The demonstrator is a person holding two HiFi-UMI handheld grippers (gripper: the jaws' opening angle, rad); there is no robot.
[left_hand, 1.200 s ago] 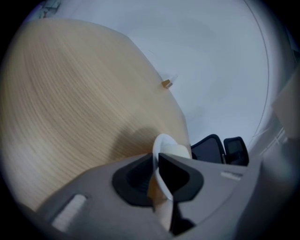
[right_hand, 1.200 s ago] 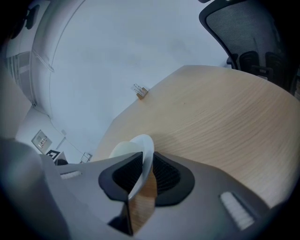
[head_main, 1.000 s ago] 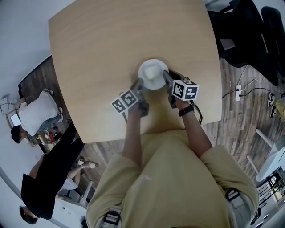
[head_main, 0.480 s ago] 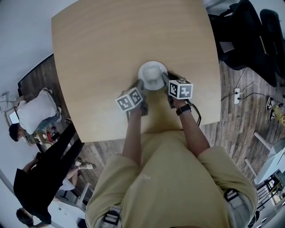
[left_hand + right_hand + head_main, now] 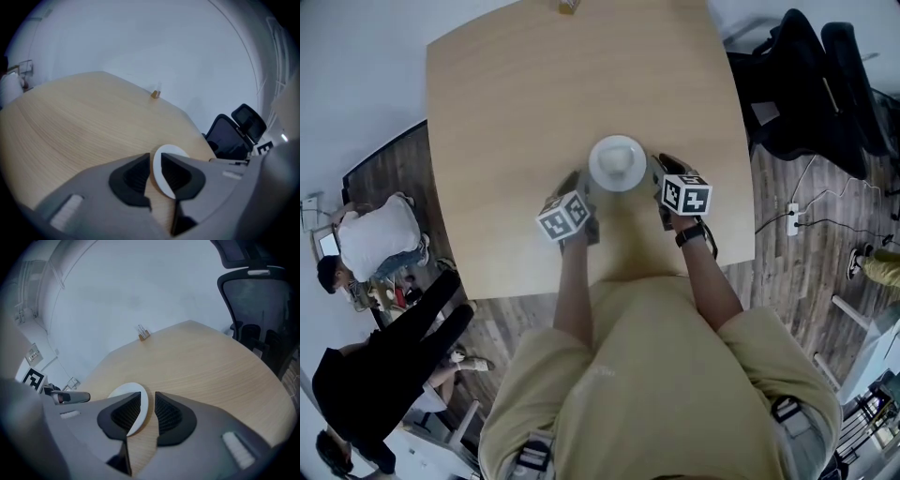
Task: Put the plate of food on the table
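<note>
While the white plate (image 5: 617,162) sits on the counter (image 5: 506,103), left gripper (image 5: 584,184) jaws clenched on its 8 o'clock rim, right gripper (image 5: 655,174) jaws slightly released around its 4 o'clock rim

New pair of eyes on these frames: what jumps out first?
A white plate stands out against the light wooden table, near its middle, with the left gripper and right gripper each taking its rim between the jaws from opposite sides. A small tan object stands alone at the far edge.
</note>
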